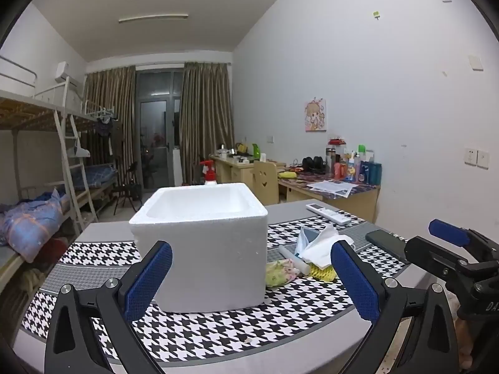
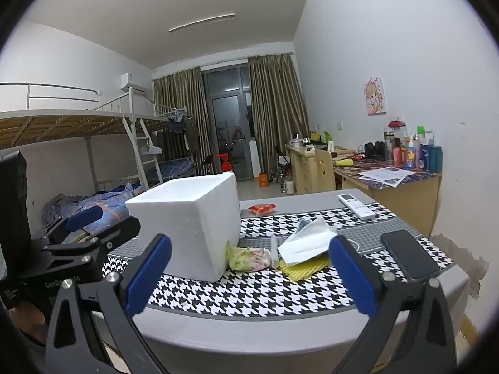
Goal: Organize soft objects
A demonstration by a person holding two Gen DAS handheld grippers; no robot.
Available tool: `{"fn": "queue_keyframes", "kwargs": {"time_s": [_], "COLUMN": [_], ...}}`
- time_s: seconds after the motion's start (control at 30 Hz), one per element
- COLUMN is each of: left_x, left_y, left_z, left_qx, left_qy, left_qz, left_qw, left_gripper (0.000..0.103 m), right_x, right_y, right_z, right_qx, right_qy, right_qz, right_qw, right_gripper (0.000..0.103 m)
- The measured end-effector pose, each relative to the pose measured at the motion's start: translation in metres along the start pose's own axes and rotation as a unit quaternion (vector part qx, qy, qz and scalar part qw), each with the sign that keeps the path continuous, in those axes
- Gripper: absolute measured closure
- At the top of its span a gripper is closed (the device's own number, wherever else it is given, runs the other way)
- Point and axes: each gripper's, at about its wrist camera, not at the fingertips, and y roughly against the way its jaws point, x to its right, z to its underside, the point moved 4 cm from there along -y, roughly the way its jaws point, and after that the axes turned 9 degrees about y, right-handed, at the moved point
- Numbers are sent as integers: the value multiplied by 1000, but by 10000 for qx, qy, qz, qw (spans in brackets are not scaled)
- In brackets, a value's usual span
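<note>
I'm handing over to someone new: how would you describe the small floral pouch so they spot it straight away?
Start at the big white foam box on the houndstooth table. At the foot of its right-hand side lies the floral pouch, beside a pile of white tissue over a yellow mesh cloth. It alone is pale green and pink, printed and crumpled.

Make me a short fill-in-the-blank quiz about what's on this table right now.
1. The white foam box has no ____ on it.
2. The tablecloth has a black-and-white ____ pattern.
3. The dark phone lies screen ____.
4. Both the left hand-held gripper and the right hand-held gripper are ____.

Missing words: lid; houndstooth; up; open
</note>
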Motion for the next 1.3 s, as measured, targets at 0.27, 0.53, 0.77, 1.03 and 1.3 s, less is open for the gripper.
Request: {"fn": "queue_keyframes", "kwargs": {"time_s": [0.27,0.53,0.77,1.03,1.3], "left_x": [2,1,0,-2,2], "left_y": [-1,-2,-2,-3,-6], "left_z": [-1,-1,-2,-3,-3], "left_qx": [7,56,36,5,0], "left_qy": [-44,-58,-43,-17,-134], "left_qz": [-25,-77,-70,-76,-69], "left_qw": [10000,9999,10000,10000,9999], "left_gripper": [1,1,1,1,1], "right_x": [2,1,2,2,4], "right_y": [2,2,2,2,-1], "right_z": [-1,-1,-1,-1,-2], "right_qx": [-12,-21,-43,-70,-102], "right_qy": [-11,1,4,11,-42], "right_qz": [0,17,23,40,-3], "right_qw": [10000,10000,10000,10000,9999], "right_gripper": [1,1,1,1,1]}}
